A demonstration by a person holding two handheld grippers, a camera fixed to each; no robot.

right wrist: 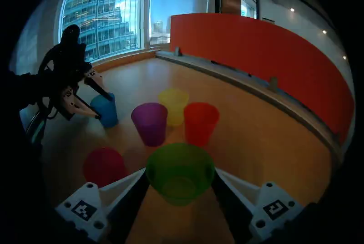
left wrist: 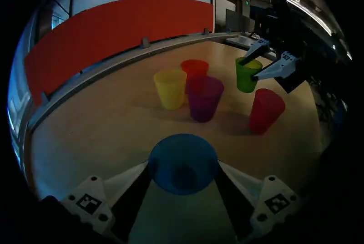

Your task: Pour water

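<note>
My left gripper [left wrist: 183, 167] is shut on a blue cup [left wrist: 182, 155], which stands upright on the wooden table [left wrist: 104, 125] between the fingers. The right gripper view shows that blue cup [right wrist: 105, 111] at the left with the left gripper [right wrist: 103, 106] around it. My right gripper [right wrist: 180, 174] is shut on a green cup [right wrist: 180, 169]. From the left gripper view, the green cup [left wrist: 246, 79] sits at the far right in the right gripper [left wrist: 248, 70]. I cannot tell whether either cup holds water.
Between the two held cups stand a yellow cup [left wrist: 170, 88], an orange-red cup [left wrist: 194, 68], a purple cup [left wrist: 204, 99] and a red cup [left wrist: 266, 109], close together. An orange partition [left wrist: 118, 25] runs along the table's far edge. Large windows [right wrist: 104, 16] lie behind the left hand.
</note>
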